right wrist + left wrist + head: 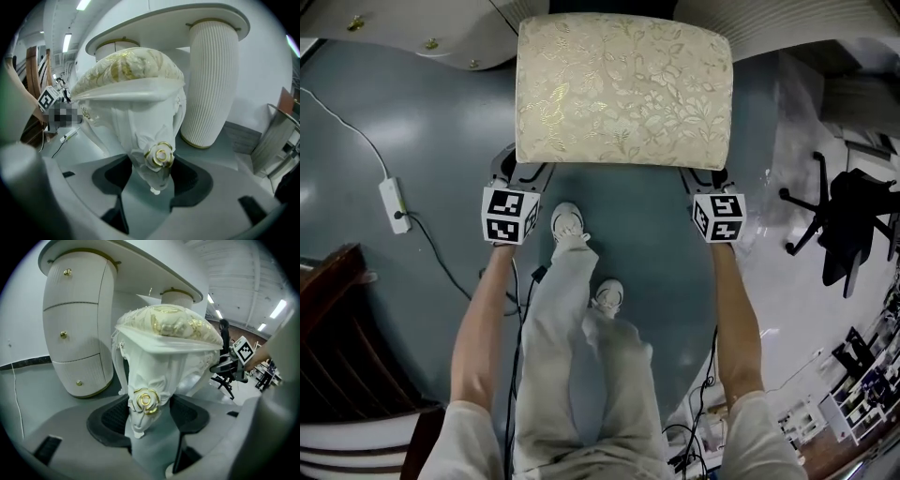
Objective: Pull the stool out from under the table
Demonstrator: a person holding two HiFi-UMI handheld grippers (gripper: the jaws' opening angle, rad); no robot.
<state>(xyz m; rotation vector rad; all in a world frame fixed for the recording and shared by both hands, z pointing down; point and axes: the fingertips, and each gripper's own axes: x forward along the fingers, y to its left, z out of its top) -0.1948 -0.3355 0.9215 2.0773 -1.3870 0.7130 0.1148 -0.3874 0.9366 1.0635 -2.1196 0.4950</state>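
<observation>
The stool (pixel 623 89) has a cream cushion with a gold floral pattern and white carved legs. It stands on the grey floor in front of the white table (pixel 412 33), with its far edge at the tabletop. My left gripper (pixel 521 174) is shut on the near left leg (pixel 144 399), just at its gold rose. My right gripper (pixel 705 178) is shut on the near right leg (pixel 158 157) the same way. In the head view the cushion hides both pairs of fingertips. The left gripper (pixel 147 412) and the right gripper (pixel 152 179) have dark pads on either side of their legs.
A drawer pedestal (pixel 79 329) and a ribbed column (pixel 211 79) carry the tabletop behind the stool. A white power strip (pixel 394 204) with a cable lies on the floor at left. A black office chair (pixel 851 225) stands at right. The person's feet (pixel 568 223) are just behind the stool.
</observation>
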